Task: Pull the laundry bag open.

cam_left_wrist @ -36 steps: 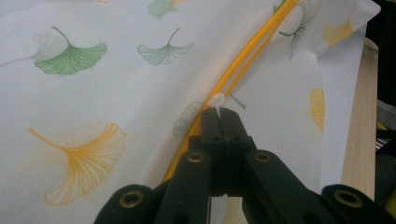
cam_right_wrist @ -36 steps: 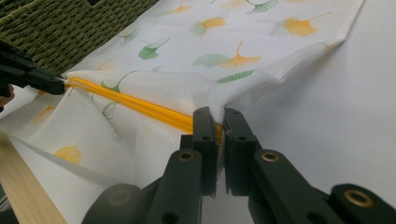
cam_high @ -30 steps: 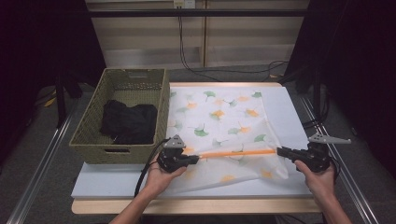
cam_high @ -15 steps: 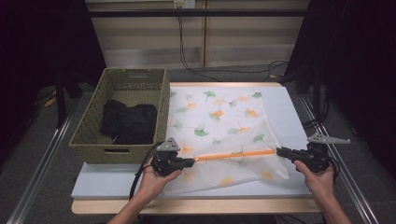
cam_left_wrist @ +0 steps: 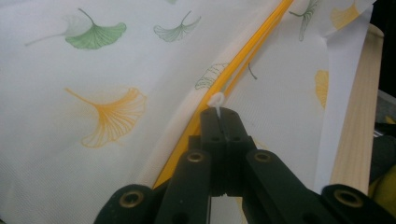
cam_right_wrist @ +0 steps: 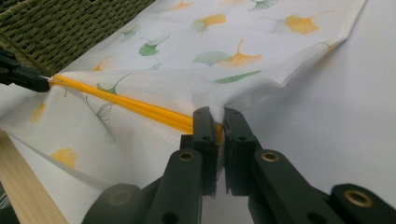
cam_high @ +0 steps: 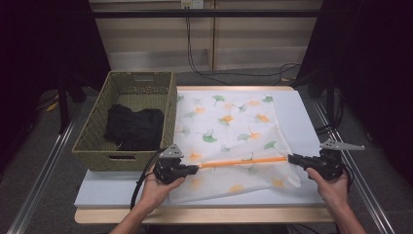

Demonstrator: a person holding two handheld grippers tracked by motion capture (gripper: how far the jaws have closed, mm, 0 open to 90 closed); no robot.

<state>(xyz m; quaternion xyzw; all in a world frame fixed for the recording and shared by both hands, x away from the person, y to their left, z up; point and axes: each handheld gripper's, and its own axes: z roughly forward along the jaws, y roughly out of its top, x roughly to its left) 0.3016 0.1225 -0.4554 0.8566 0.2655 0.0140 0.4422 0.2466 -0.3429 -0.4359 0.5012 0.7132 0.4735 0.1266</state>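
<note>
A white fabric pouch (cam_high: 229, 122) printed with green and orange ginkgo leaves lies on the pale mat. An orange zipper (cam_high: 243, 162) runs across its near part, pulled taut between both grippers. My left gripper (cam_high: 195, 168) is shut on the zipper's small white pull tab (cam_left_wrist: 216, 99), its jaws pressed together (cam_left_wrist: 219, 112). My right gripper (cam_high: 292, 158) is shut on the pouch's fabric at the zipper's other end (cam_right_wrist: 216, 114), with cloth bunched between its jaws. The zipper (cam_right_wrist: 130, 103) stretches away to the left gripper (cam_right_wrist: 28, 77) in the right gripper view.
A woven olive basket (cam_high: 92, 141) stands left of the pouch, with a black garment (cam_high: 134, 126) inside it. The pale blue mat (cam_high: 297, 112) covers the wooden table (cam_high: 204, 214). Metal rails run along both sides, and cables hang behind.
The left gripper has slid a little to the left and toward the person along the zipper line, so the orange strip between the grippers is longer. The right gripper has stayed put.
</note>
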